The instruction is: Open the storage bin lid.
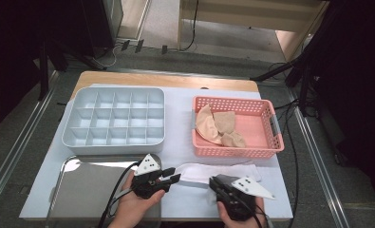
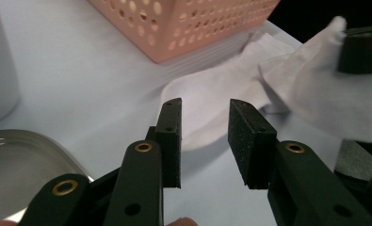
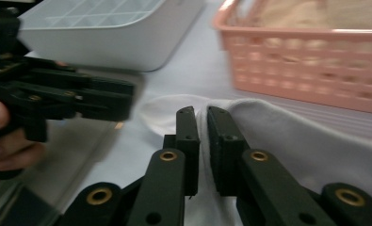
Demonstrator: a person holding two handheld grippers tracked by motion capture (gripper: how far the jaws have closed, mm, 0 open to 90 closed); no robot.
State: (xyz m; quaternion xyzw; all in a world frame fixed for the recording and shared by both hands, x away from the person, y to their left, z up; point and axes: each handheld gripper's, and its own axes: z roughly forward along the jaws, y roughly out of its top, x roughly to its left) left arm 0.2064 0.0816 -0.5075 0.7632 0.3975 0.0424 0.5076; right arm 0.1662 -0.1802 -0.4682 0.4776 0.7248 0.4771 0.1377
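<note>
Pale lilac cloth covers the table [image 1: 185, 114], and everything else is placed here from the pink basket [image 1: 237, 126]. Left of the basket sits the grey compartment box [image 1: 114, 116]; nearer the person and further left lies the metal tray [image 1: 88, 185]. Just in front of the basket's near wall lies the white sock [image 1: 218, 172], its long axis running along that wall, rounded end toward the tray side. Inside the basket are beige socks [image 1: 218, 127], bunched toward its left end.

The left gripper [image 1: 171, 176] is at the sock's rounded end, jaws spread with a clear gap; the left gripper view shows the sock beyond the fingertips, not between them. That view also shows the sock's far end lifted and folded up in the other gripper, which the high view hides. The right gripper [image 3: 202, 113] has its jaws pressed nearly together, pinching a fold of the white sock.
</note>
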